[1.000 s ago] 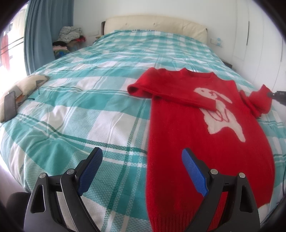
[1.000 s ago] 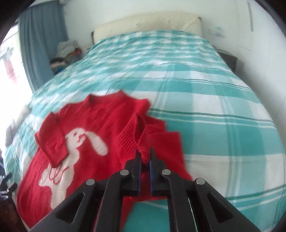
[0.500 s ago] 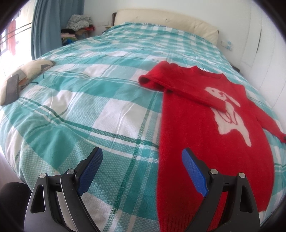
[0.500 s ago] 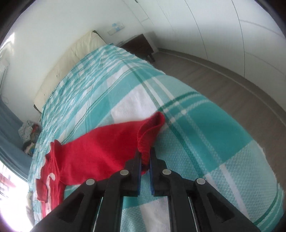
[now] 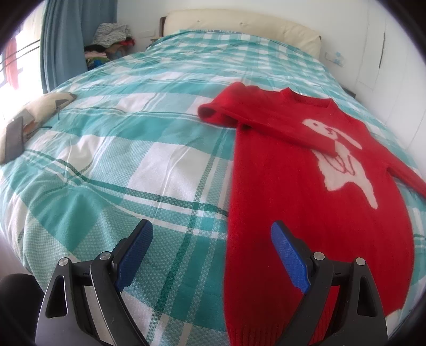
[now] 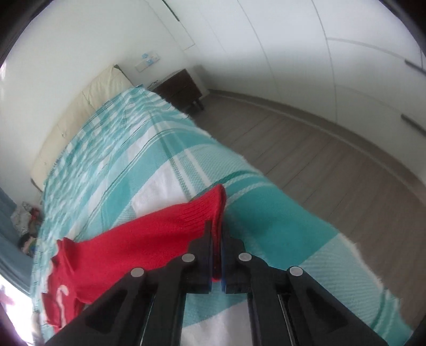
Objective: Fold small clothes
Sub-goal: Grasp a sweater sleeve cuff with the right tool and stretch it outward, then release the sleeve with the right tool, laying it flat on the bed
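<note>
A small red sweater [image 5: 306,186] with a white rabbit on its chest lies flat on the teal plaid bedspread [image 5: 119,159]. Its left sleeve is folded across the chest. My left gripper [image 5: 210,250] hangs open over the sweater's lower left edge, with nothing between its blue pads. In the right wrist view my right gripper [image 6: 217,239] is shut on the ribbed cuff of the sweater's other sleeve [image 6: 159,234], which is stretched straight out toward the bed's side edge.
A cream pillow [image 5: 239,24] lies at the head of the bed. A beige cushion with a dark phone [image 5: 14,138] sits at the bed's left edge. A pile of clothes [image 5: 106,42] is by the blue curtain. Wooden floor [image 6: 332,159] and a nightstand [image 6: 181,90] lie beside the bed.
My right gripper carried the sleeve cuff from over the sweater's body outward to the bed's side, stretching the sleeve straight, and rolled as it went. My left gripper has hardly moved.
</note>
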Action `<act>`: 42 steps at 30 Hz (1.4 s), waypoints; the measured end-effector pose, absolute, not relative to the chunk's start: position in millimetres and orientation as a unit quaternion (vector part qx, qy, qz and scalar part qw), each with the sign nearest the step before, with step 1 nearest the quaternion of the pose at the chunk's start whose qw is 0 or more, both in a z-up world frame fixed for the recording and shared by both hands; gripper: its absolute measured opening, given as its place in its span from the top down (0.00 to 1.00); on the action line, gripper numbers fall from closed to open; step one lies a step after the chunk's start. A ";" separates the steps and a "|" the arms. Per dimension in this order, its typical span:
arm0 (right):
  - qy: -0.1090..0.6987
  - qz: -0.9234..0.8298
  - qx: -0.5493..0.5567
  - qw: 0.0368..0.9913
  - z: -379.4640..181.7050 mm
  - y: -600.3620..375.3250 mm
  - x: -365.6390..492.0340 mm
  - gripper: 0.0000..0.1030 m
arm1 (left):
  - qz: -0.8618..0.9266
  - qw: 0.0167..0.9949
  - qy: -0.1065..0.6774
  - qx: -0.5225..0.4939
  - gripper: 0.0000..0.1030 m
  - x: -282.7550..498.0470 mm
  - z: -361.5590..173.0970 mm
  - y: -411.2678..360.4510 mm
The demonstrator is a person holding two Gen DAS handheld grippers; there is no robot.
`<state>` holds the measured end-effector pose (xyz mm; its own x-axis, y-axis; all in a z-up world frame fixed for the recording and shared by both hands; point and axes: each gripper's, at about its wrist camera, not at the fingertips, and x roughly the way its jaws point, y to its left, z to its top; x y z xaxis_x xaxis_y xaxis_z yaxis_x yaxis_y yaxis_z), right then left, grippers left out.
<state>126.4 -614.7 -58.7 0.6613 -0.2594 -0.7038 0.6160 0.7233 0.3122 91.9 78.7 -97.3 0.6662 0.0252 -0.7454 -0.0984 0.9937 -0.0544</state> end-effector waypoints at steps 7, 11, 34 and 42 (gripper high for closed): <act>0.381 -0.284 0.232 0.849 -75.2 -614.3 133.9 0.97 | 0.036 0.910 0.409 -0.054 0.11 92.0 -97.4 82.6; 0.387 -0.285 0.229 0.847 -79.6 -614.0 133.7 0.97 | 0.037 0.910 0.410 -0.056 0.11 92.7 -98.4 84.6; 0.219 -0.420 0.203 0.857 -7.3 -600.5 56.0 0.41 | 0.028 0.922 0.384 0.045 0.10 82.0 -93.5 48.7; 0.214 -0.366 0.151 0.893 0.6 -563.2 74.1 0.38 | 0.031 0.920 0.389 0.038 0.10 83.3 -95.2 49.6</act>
<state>74.1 -563.2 0.6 0.6404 -0.5889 -0.4930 0.7183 0.6864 0.1132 83.3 49.6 -95.2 0.6948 0.0865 -0.7140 -0.0275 0.9952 0.0938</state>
